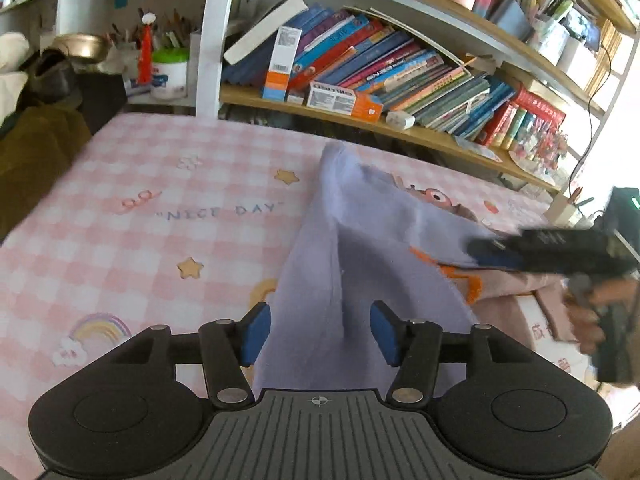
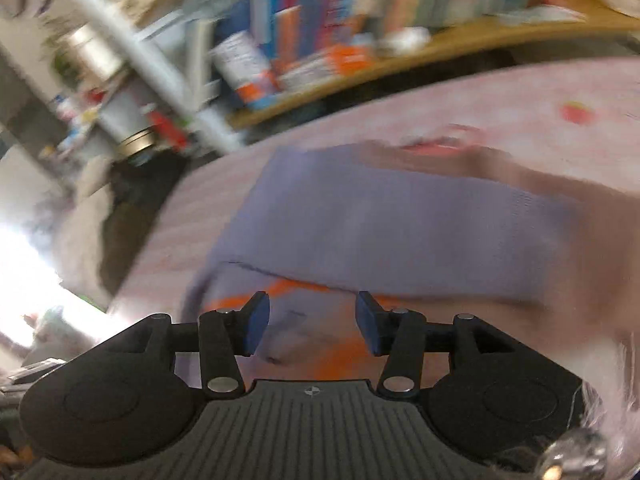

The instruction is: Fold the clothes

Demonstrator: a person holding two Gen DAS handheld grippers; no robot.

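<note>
A garment [image 1: 372,248] lies on the table [image 1: 160,216] before a bookshelf [image 1: 360,116], the left gripper [image 1: 316,332] over its near end, the right gripper [image 1: 516,250] at its right.

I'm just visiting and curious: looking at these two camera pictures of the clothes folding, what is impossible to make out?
- Right wrist view: heavily motion-blurred; the shelf items cannot be read.
- Orange print on the lilac garment: partly covered by folds in the left wrist view, smeared in the right.
- Right gripper: blurred in the left wrist view, so its contact with the cloth is unclear.
- Garment's near edge: hidden below the left gripper.
- Cartoon on the pink checked mat: partly covered by the garment.
</note>
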